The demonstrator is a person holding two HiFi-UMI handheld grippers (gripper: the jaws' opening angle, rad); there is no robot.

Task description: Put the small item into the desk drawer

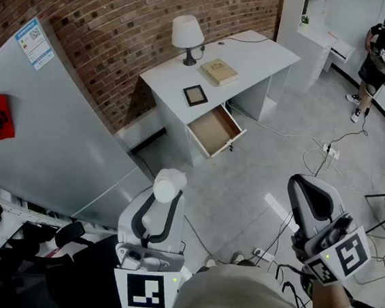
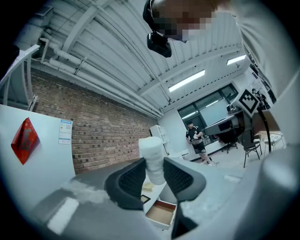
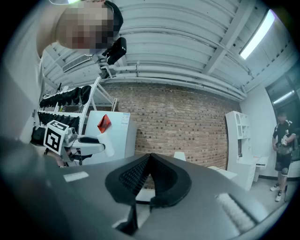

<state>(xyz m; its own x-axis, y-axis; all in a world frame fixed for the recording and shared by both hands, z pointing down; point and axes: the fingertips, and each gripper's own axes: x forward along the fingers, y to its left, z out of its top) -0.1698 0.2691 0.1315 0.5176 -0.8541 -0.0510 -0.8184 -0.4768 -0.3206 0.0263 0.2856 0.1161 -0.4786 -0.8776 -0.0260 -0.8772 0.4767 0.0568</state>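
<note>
Two tongs show low in the head view, the left tongs (image 1: 164,199) at about seven o'clock and the right tongs (image 1: 307,191) at about five o'clock, well apart from each other. The left tongs (image 2: 154,172) are clenched on a small white roll (image 2: 151,147). In the left gripper view the roll stands upright between the two dark ribbed pads (image 2: 132,177), which press on its lower half from nine and three o'clock, while its upper end rises clear above them at twelve o'clock. In the head view the white roll (image 1: 170,184) sits at the very tip of the left tongs, above the grey floor (image 1: 244,185).

The right tongs (image 3: 149,165) are clenched on nothing: their pads meet in a closed line with no thing between them.

The white table (image 1: 250,51) stands at twelve o'clock, against the brick wall (image 1: 118,28), well apart from both tongs. Its drawer (image 1: 214,130) is pulled out toward six o'clock and shows a bare brown bottom. The drawer lies at about one o'clock from the roll. On the table top stand a white lamp (image 1: 187,37), a book (image 1: 219,71) and a dark picture frame (image 1: 195,95). A grey refrigerator (image 1: 55,144) fills the side from nine to eleven o'clock. A person (image 1: 378,62) stands at three o'clock.
</note>
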